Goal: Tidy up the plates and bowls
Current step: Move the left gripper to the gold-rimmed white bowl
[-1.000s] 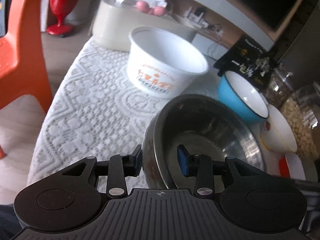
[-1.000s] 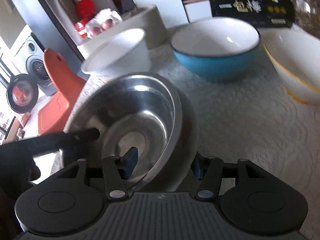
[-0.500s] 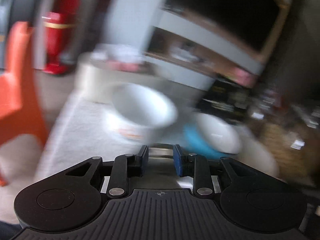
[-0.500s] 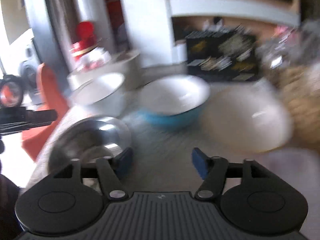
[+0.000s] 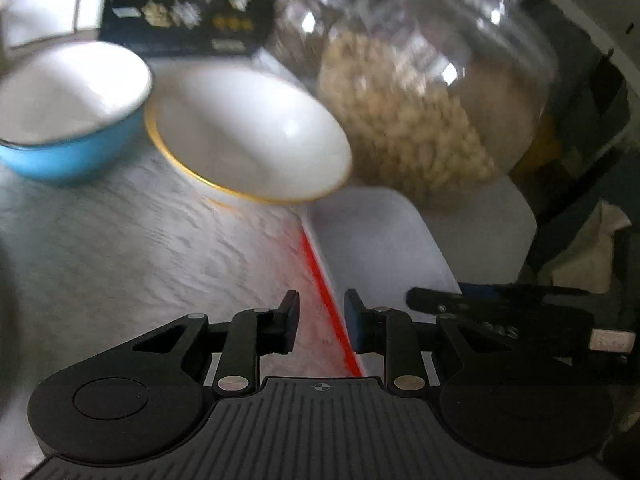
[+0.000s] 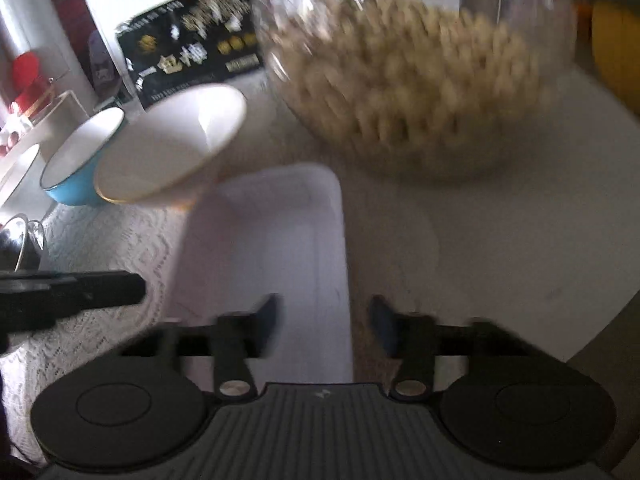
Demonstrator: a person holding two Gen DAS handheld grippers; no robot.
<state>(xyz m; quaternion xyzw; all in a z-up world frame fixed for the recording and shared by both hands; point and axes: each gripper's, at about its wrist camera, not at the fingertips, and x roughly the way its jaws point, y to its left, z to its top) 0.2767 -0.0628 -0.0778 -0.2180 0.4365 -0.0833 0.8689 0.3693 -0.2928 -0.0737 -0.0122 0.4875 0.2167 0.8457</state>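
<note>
A white bowl with a gold rim (image 5: pixel 248 132) stands tilted on the lace cloth, beside a blue bowl (image 5: pixel 68 112) to its left. Both show in the right wrist view too: the white bowl (image 6: pixel 168 144) and the blue bowl (image 6: pixel 76 160). My left gripper (image 5: pixel 322 320) is open a little and empty, low over the cloth near the edge of a white tray (image 5: pixel 372 248). My right gripper (image 6: pixel 322 320) is open and empty over the same white tray (image 6: pixel 272 240). A steel bowl edge (image 6: pixel 20 240) shows at far left.
A big glass jar of pale nuts (image 5: pixel 432 92) stands behind the tray, close to the white bowl; it also fills the right wrist view (image 6: pixel 408 72). A black printed box (image 5: pixel 188 4) stands at the back. The left gripper's arm (image 6: pixel 68 292) reaches in from the left.
Both grippers have let go of the steel bowls and swung right, from the steel bowls to the white tray and jar. The left gripper's jaws stand narrower than a second ago.
</note>
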